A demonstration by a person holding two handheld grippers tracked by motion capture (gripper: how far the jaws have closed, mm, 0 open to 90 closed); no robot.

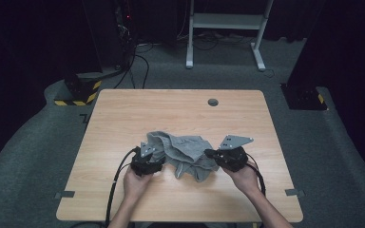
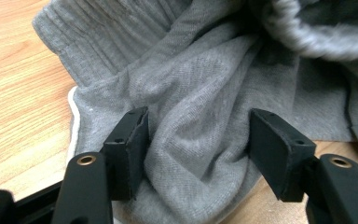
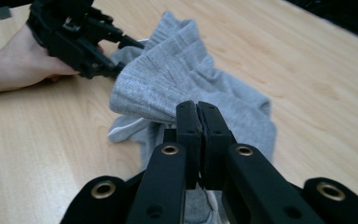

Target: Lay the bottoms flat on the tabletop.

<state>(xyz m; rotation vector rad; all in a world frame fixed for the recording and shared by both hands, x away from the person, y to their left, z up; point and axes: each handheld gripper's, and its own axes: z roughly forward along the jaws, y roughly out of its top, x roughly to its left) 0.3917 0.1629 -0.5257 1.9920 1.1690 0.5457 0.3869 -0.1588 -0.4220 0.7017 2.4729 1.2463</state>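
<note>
A light wooden table (image 1: 123,199) is seen from above, with a person's two forearms entering from the six o'clock edge. A crumpled grey knit garment (image 1: 183,152), with ribbed cuffs or a ribbed hem and a thin white edge, lies slightly toward six o'clock from the table's centre, between the two hand-held grippers.

The left gripper (image 1: 154,159) sits at the garment's nine o'clock side, held in the person's left hand (image 1: 135,183), with a black cable trailing toward six o'clock. In the left gripper view its two black jaws stand spread apart, with a fold of the grey fabric bunched between them; the left pad rests against the cloth, while the right pad appears just clear of it, so the fold is not clamped.

The right gripper (image 1: 210,153) is at the garment's three o'clock side, held in the right hand (image 1: 246,179) and carrying a grey three-cornered plate on top. In the right gripper view its jaws are pressed together, pinching a ribbed edge of the garment, which rises off the table at that point and drapes away toward twelve o'clock.

A small round grommet hole (image 1: 213,102) sits near the table's twelve o'clock edge. Beyond the table lie grey carpet and a white metal desk frame (image 1: 228,21).
</note>
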